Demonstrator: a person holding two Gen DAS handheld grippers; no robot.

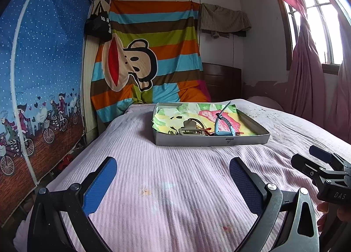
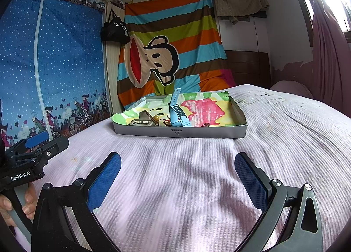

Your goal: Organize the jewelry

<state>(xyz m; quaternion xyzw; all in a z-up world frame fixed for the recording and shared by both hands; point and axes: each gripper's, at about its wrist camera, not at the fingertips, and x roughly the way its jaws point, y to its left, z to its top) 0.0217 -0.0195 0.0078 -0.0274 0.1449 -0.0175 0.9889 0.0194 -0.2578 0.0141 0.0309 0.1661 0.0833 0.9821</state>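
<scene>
A shallow grey cardboard tray (image 1: 210, 140) (image 2: 197, 132) lined with bright painted paper lies on the bed ahead of both grippers. Inside it rest a blue watch strap (image 1: 223, 123) (image 2: 177, 109), a beige hair claw (image 1: 190, 128) (image 2: 142, 122) and some small brownish pieces (image 2: 166, 122). My left gripper (image 1: 173, 177) hovers open over the pink bedspread, well short of the tray, nothing between its blue pads. My right gripper (image 2: 177, 175) is open too, at about the same distance. Each gripper shows at the edge of the other's view, with a person's hand on it.
The pink striped bedspread (image 1: 175, 186) (image 2: 186, 186) covers the bed. A blue fabric wardrobe (image 1: 39, 76) stands close on the left, a striped cartoon sheet (image 1: 153, 54) hangs behind the bed, and pink curtains (image 1: 307, 65) with a window are on the right.
</scene>
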